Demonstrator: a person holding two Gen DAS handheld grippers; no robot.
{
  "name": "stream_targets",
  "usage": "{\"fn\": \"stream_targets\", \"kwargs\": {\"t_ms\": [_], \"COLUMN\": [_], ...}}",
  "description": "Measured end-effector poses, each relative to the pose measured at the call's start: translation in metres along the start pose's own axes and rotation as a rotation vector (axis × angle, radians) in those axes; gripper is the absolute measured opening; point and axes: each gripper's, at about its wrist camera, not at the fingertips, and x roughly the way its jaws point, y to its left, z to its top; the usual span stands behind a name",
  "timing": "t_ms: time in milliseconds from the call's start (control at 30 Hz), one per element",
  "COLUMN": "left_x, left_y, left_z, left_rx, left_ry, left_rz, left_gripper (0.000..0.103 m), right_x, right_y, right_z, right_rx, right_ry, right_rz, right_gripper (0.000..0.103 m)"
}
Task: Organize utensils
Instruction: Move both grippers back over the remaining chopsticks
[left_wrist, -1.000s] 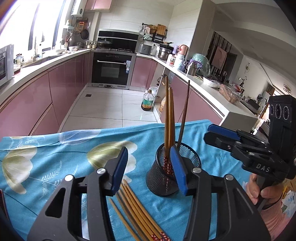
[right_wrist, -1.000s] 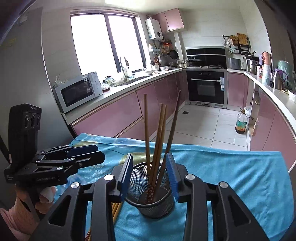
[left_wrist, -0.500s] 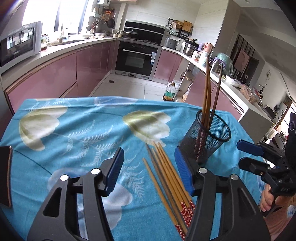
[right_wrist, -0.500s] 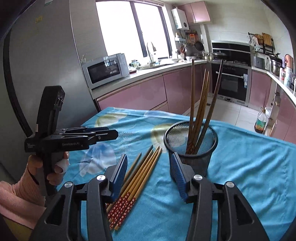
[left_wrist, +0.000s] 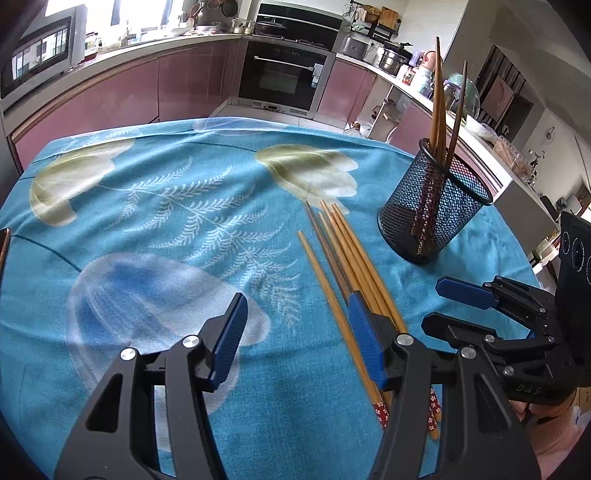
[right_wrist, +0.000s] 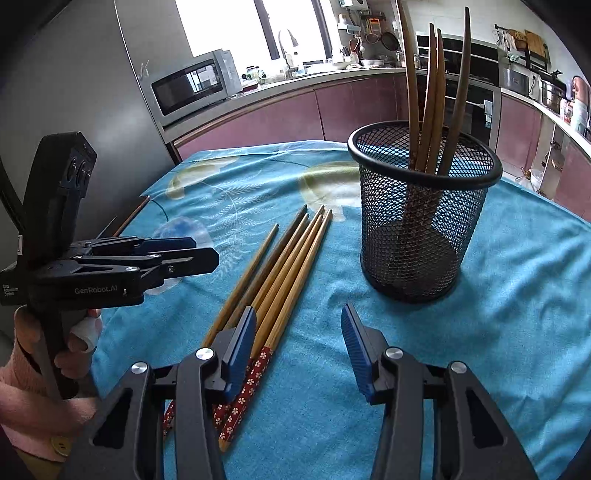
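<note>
Left tool: jaws partly apart, nothing held; its right finger sits over the bundle's patterned end, its left finger over bare cloth; seen side-on in the right wrist view.

Loose chopsticks: flat on the blue floral cloth of the bench, packed side by side; long axis runs from the patterned red ends near both tools away toward the cloth's far edge; both tools near them, the left looks better lined up.

Mesh holder: upright, just right of the bundle, four chopsticks standing inside.

Right tool: jaws partly apart, empty; bundle under its left finger.
</note>
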Motion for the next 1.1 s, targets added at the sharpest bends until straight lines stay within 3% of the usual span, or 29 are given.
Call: {"fn": "stream_targets", "kwargs": {"t_ms": [633, 1100], "left_x": [0.015, 0.021], "left_y": [-0.013, -0.021], "left_z": [-0.011, -0.012], "left_rx": [0.053, 0.101], "left_ry": [0.043, 0.05], "left_rz": [0.014, 0.044], "left_gripper": [0.056, 0.057], "right_x": [0.021, 0.022], "right_y": [0.013, 0.01], "right_z": [-0.003, -0.004], "right_rx": [-0.015, -0.023], "right_ry": [0.042, 0.053], "right_rz": [-0.05, -0.081], "right_gripper": [0.035, 0.034]}}
